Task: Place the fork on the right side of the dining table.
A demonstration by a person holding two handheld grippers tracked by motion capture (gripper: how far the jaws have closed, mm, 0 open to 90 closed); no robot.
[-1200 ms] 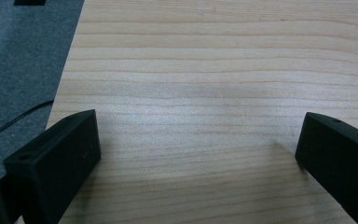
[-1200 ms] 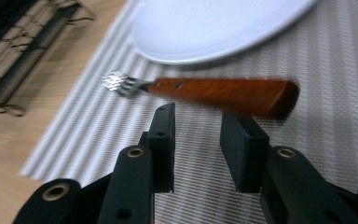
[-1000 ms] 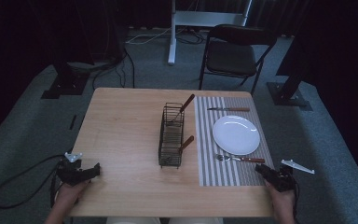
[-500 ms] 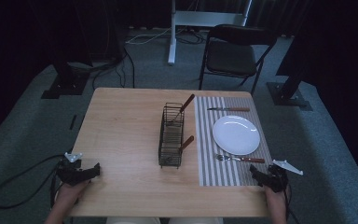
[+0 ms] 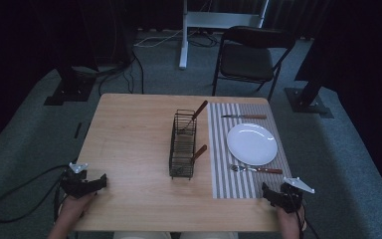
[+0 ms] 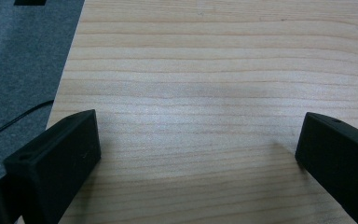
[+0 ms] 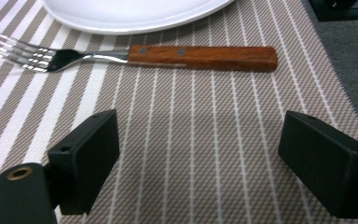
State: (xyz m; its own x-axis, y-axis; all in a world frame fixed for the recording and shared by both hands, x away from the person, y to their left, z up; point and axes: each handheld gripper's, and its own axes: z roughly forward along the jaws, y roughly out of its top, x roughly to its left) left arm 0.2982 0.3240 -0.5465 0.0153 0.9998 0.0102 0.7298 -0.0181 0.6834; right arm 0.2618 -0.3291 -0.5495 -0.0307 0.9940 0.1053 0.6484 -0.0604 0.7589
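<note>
Work in hand: the right gripper [image 5: 272, 193] sits at the near right corner of the worktop [image 5: 134, 144], facing the fork [image 7: 130, 54].
Fork position: on the striped placemat [image 7: 205, 140], just near of the white plate [image 7: 130, 11], apart from its rim.
Long axis: left to right across the mat, tines left, wooden handle right.
Direction from fingers: the fork lies just beyond the right gripper's fingers [image 7: 86, 158], crosswise to their reach.
Right fingers: they have just been opening and now stand wide, with only mat between them.
Left gripper [image 5: 97, 181]: fingers wide apart over bare wood at the near left corner, holding nothing.
Nearer hand: the right, by far; the wire caddy [image 5: 183, 144] stands between the left gripper and the mat.
</note>
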